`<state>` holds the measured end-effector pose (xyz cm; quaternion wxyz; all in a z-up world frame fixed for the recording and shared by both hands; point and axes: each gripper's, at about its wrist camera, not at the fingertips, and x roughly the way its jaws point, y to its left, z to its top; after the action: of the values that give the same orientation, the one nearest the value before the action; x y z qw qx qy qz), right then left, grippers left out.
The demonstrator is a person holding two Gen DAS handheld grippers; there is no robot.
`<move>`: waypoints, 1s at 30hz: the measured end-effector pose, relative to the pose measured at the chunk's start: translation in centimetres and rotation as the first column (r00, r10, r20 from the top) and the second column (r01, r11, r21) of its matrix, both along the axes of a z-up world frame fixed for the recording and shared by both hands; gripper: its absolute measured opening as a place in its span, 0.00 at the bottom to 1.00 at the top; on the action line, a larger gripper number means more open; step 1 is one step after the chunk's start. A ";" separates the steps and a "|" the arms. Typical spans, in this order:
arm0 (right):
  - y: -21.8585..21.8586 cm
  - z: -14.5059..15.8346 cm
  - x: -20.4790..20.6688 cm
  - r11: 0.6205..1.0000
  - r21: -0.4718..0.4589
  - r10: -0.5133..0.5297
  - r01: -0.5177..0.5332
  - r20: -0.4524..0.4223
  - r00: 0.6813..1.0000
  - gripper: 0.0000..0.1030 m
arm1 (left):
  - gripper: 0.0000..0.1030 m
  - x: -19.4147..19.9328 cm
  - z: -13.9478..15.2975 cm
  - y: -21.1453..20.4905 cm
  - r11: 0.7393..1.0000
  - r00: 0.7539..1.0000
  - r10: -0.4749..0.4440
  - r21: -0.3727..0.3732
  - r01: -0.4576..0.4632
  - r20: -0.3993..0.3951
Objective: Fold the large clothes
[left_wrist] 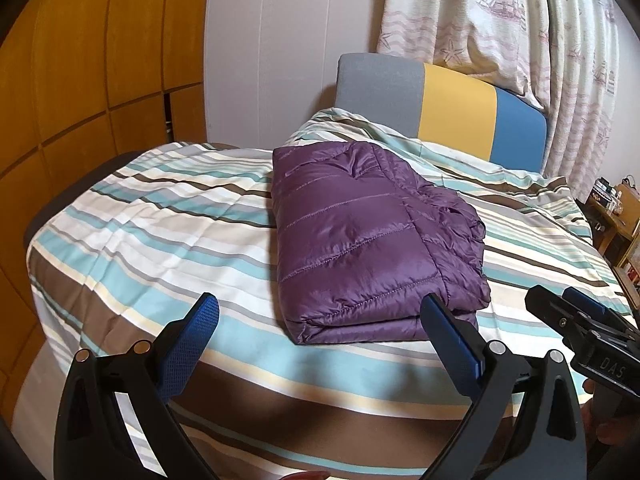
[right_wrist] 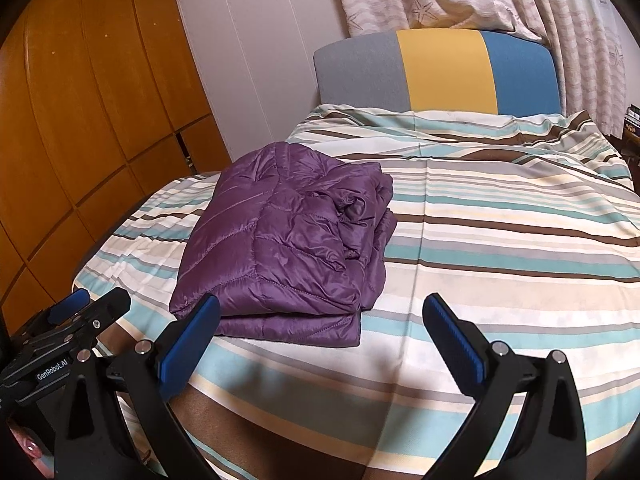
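A purple quilted jacket [left_wrist: 360, 236] lies folded into a thick rectangular bundle on the striped bed [left_wrist: 160, 216]. In the right wrist view the jacket [right_wrist: 280, 240] sits left of centre, its loose layered edges facing right. My left gripper [left_wrist: 320, 312] is open, held just short of the jacket's near edge, with nothing between its blue pads. My right gripper [right_wrist: 320, 312] is also open and empty, hovering over bare sheet beside the jacket's near right corner. The right gripper [left_wrist: 576, 312] also shows at the right edge of the left wrist view, and the left gripper [right_wrist: 88, 308] at the lower left of the right wrist view.
The striped sheet [right_wrist: 500, 232] stretches wide to the right of the jacket. A grey, yellow and blue headboard [left_wrist: 440, 100] stands at the far end under patterned curtains [left_wrist: 500, 20]. Wooden wardrobe doors [left_wrist: 80, 80] line the left. A cluttered wooden shelf [left_wrist: 616, 208] stands at the far right.
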<state>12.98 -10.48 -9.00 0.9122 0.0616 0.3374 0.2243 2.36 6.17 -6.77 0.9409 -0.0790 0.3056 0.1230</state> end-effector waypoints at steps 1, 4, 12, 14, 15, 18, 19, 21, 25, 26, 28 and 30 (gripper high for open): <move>0.0 0.0 0.0 1.000 -0.001 0.000 0.000 0.000 1.000 0.98 | 0.97 0.0 0.0 0.0 1.000 1.000 0.000 0.001 0.000 0.001; -0.1 0.0 0.0 1.000 0.001 -0.002 0.002 0.000 1.000 0.98 | 0.97 0.0 0.0 0.0 1.000 1.000 -0.003 0.000 0.003 0.000; -0.2 -0.1 0.1 1.000 0.003 -0.004 0.004 -0.006 1.000 0.98 | 0.97 0.2 -0.4 -0.1 1.000 1.000 -0.006 -0.002 0.006 -0.010; -0.2 -0.1 0.1 1.000 0.003 -0.004 0.004 -0.005 1.000 0.98 | 0.97 0.2 -0.4 -0.1 1.000 1.000 -0.007 -0.003 0.007 -0.011; -0.2 -0.1 0.1 1.000 0.003 -0.003 0.003 -0.006 1.000 0.98 | 0.97 0.2 -0.4 -0.1 1.000 1.000 -0.005 -0.003 0.005 -0.011; -0.1 -0.1 0.1 1.000 0.003 -0.005 0.005 -0.005 1.000 0.98 | 0.97 0.2 -0.5 -0.2 1.000 1.000 -0.004 -0.003 0.004 -0.011; -0.1 -0.2 0.1 1.000 0.004 -0.004 0.004 -0.006 1.000 0.98 | 0.97 0.2 -0.5 -0.2 1.000 1.000 -0.004 -0.002 0.003 -0.013; -0.1 -0.1 0.1 1.000 0.001 -0.006 0.006 -0.005 1.000 0.98 | 0.97 0.2 -0.6 -0.2 1.000 1.000 -0.004 -0.004 0.004 -0.013; -0.1 -0.2 0.1 1.000 0.002 -0.006 0.006 -0.006 1.000 0.98 | 0.97 0.2 -0.7 -0.1 1.000 1.000 -0.003 -0.002 0.003 -0.015; -0.2 -0.2 0.1 1.000 0.003 -0.006 0.006 -0.007 1.000 0.98 | 0.97 0.2 -0.7 -0.2 1.000 1.000 -0.004 -0.003 0.004 -0.016; -0.1 -0.2 0.1 1.000 0.002 -0.003 0.003 -0.007 1.000 0.98 | 0.97 0.1 -0.8 -0.2 1.000 1.000 -0.003 -0.005 0.003 -0.020; -0.2 -0.2 0.1 1.000 0.000 -0.004 0.004 -0.005 1.000 0.98 | 0.97 0.2 -1.0 -0.1 1.000 1.000 -0.002 -0.008 0.002 -0.024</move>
<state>13.11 -10.64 -9.15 0.9117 0.0629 0.3397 0.2224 2.51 6.04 -7.73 0.9370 -0.0808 0.3173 0.1216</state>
